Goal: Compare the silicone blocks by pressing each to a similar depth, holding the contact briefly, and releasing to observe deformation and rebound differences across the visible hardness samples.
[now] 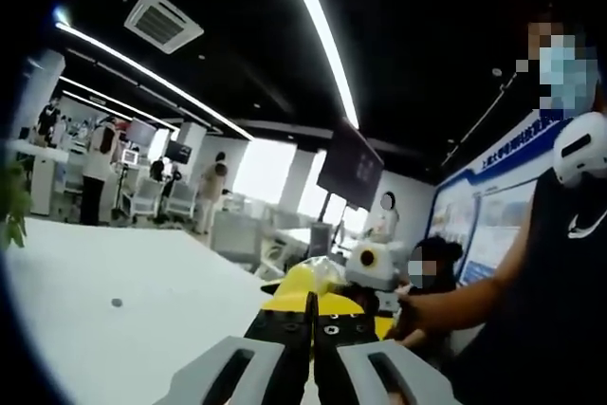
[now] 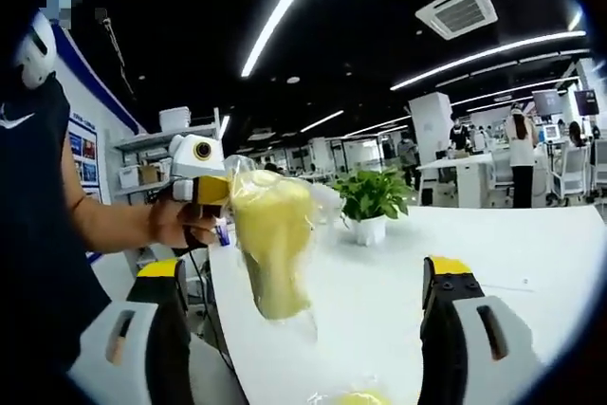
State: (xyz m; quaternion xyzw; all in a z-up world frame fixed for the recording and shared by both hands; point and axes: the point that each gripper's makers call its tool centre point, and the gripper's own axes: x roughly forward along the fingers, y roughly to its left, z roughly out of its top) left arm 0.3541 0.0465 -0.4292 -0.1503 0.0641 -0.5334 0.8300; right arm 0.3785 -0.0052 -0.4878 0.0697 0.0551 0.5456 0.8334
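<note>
I am holding my left gripper (image 1: 313, 329) with its jaws pressed together on the top of a clear plastic bag (image 2: 275, 234), and in the right gripper view that bag is hanging free above the white table (image 2: 531, 263), nearer to me than the potted plant (image 2: 370, 201) that is standing on the tabletop behind it. Inside the bag I am seeing a pale yellow silicone block (image 2: 273, 253), and I am judging it to be soft and fairly light, since the bag is dangling straight down from one pinch point without pulling out of the jaws. The film is looking thin and slippery, so I am treating a grip on the plastic alone as unreliable; I would rather take hold around the body of the block, below the bunched neck, where the silicone itself gives the pads something to bite. My right gripper (image 2: 303, 329) is standing with its jaws wide apart and nothing between them, just below and on either side of the hanging bag, on the side away from the plant. Another yellow piece (image 2: 351, 397) is lying on the table directly beneath the bag, though I cannot tell what it is. My own hand (image 2: 185, 220) is wrapping the left gripper's handle, further from the plant than the bag. No pressing is under way yet; the sample is still bagged and off the table.
</note>
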